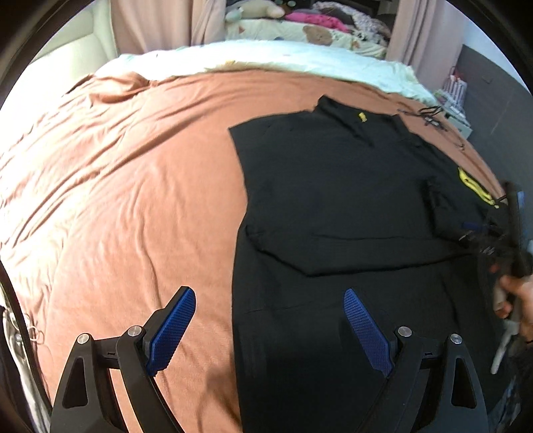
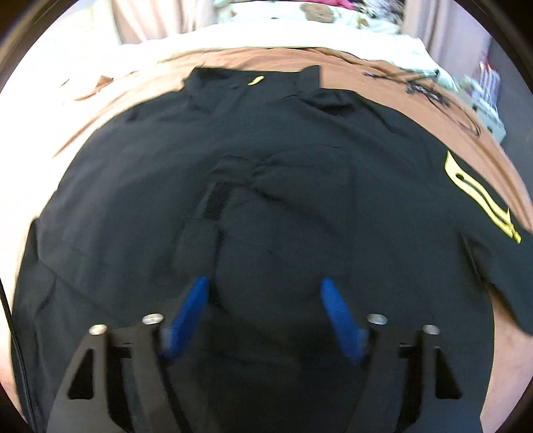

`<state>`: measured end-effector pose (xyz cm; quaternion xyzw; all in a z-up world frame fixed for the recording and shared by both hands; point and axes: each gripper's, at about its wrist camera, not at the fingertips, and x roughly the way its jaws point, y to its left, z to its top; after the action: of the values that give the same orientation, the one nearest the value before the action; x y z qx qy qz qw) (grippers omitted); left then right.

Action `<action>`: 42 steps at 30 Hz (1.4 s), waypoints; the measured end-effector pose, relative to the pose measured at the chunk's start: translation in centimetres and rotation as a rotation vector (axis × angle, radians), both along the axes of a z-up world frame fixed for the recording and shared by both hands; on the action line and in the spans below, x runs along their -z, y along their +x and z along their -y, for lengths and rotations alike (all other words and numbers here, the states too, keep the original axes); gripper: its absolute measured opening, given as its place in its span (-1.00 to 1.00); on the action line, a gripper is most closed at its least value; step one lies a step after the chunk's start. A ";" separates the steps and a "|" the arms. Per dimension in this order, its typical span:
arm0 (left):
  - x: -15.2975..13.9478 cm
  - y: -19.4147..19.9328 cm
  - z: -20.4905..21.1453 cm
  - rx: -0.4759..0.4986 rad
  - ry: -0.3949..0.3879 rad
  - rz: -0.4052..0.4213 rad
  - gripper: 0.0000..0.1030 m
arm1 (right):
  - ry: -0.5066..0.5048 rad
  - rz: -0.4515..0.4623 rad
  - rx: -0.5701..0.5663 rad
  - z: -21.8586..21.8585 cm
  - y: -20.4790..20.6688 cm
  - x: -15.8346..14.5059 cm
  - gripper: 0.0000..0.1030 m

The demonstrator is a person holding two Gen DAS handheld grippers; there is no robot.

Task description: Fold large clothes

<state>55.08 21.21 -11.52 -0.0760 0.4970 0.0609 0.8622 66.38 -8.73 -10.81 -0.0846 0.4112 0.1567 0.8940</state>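
Note:
A large black collared shirt lies flat on the orange-brown bed sheet, collar away from me, with a yellow tag at the neck and a yellow logo on one sleeve. Part of it is folded in across the body. My left gripper is open and straddles the shirt's left edge, one pad over the sheet and one over black cloth. My right gripper hovers over the middle of the shirt, its jaws apart around a hump of black fabric; the frame is blurred. It also shows at the right edge of the left wrist view, where a hand holds it.
A white duvet covers the far end of the bed, with soft toys and piled clothes behind it between pink curtains. A tangle of black cord lies on the sheet beyond the collar. A dark wall borders the bed's right side.

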 end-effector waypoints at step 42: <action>6.0 4.0 -2.4 -0.079 0.001 -0.075 -0.13 | -0.128 0.027 0.201 3.1 4.0 1.2 0.43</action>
<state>59.11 23.63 -17.52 -0.0930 0.5255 0.0980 0.8400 70.39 -11.88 -12.03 -0.1020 0.4147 0.0384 0.9034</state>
